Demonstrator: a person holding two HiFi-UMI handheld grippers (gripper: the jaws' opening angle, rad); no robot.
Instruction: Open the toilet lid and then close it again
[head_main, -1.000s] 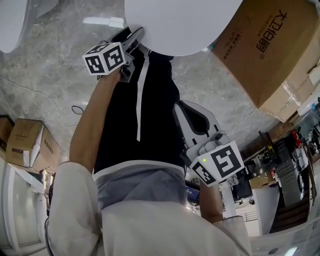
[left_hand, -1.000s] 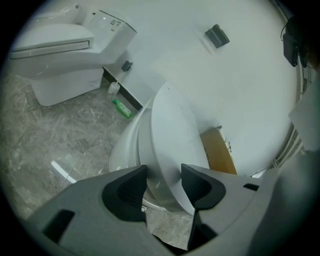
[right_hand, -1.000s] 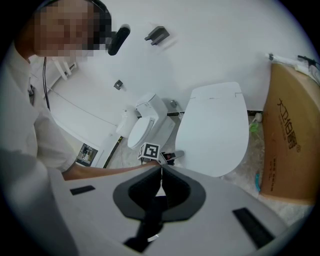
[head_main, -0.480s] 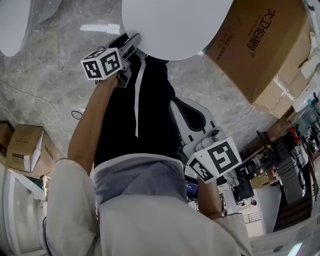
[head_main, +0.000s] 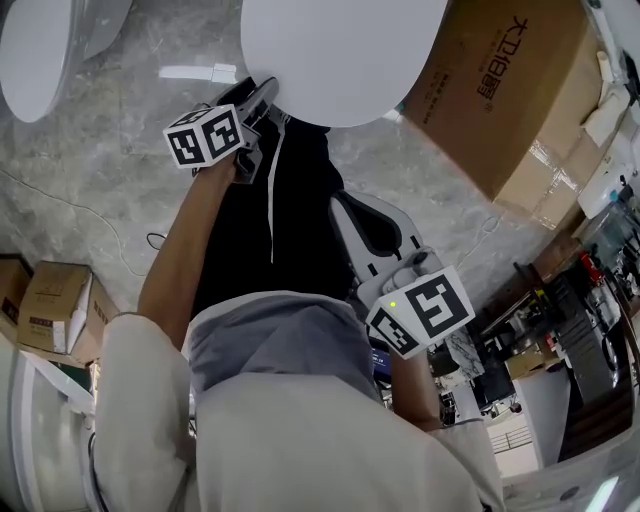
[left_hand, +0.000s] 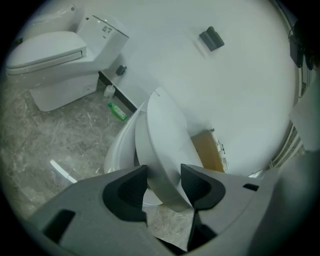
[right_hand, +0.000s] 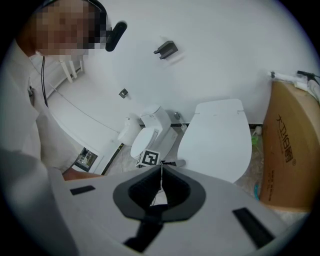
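The left gripper has its jaws spread wide and clamped on the front rim of the toilet lid, one dark pad on each face; the lid stands tilted up, part-raised from the white bowl beneath it. In the head view this gripper sits at the lid's near edge, just above the person's black trousers. The right gripper is pressed together, its pads meeting along a thin seam with nothing between them; it hangs well apart from the lid, lower at the person's right side.

The floor is grey marbled tile; a thin cable runs across it, and a white tube lies near the bowl. A green bottle lies at the foot of the plain white wall, which carries a small grey fixture. A second toilet, lid down, stands to the left against that wall; a large cardboard box stands just beside the lid on the right; smaller boxes sit at the far left.

Against the head view of a second ago, the lid's oval looks narrower; more of the second toilet shows at the top left; the left gripper has kept its place on the rim; the right gripper's marker cube sits slightly higher.
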